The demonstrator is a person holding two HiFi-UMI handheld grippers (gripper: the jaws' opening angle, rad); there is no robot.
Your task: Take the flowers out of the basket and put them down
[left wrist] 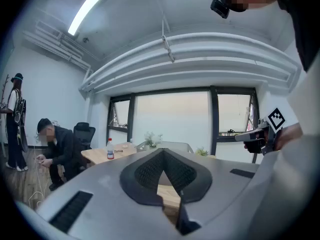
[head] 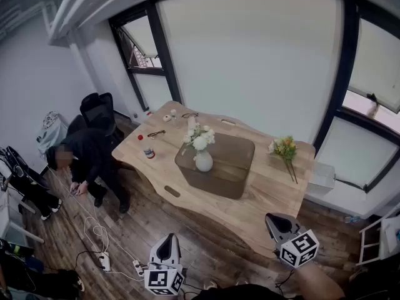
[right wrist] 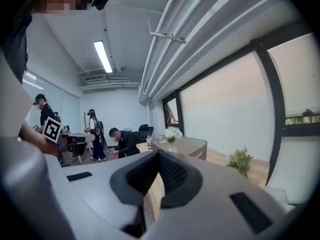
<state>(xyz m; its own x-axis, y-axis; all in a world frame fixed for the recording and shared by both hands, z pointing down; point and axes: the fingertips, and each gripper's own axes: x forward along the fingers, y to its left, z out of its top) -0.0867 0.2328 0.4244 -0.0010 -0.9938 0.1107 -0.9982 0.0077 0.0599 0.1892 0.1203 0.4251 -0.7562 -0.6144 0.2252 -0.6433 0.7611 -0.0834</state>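
A brown basket (head: 234, 167) stands in the middle of the wooden table (head: 269, 192). Inside it a white vase (head: 204, 162) holds white flowers (head: 199, 139). A bunch of yellow flowers (head: 284, 147) lies on the table to the basket's right. My left gripper (head: 167, 244) hangs shut and empty over the floor, short of the table's near edge. Over the near right corner my right gripper (head: 275, 221) is shut and empty too. The left gripper view shows the white flowers (left wrist: 150, 139) far beyond the left gripper (left wrist: 162, 154). In the right gripper view the yellow flowers (right wrist: 240, 160) lie right of the right gripper (right wrist: 159, 154).
A person (head: 87, 158) crouches at the table's left end beside a black office chair (head: 100, 111). A red-capped bottle (head: 148, 152) and glasses (head: 156, 133) lie on the left part of the table. A power strip (head: 104, 261) with cables lies on the floor.
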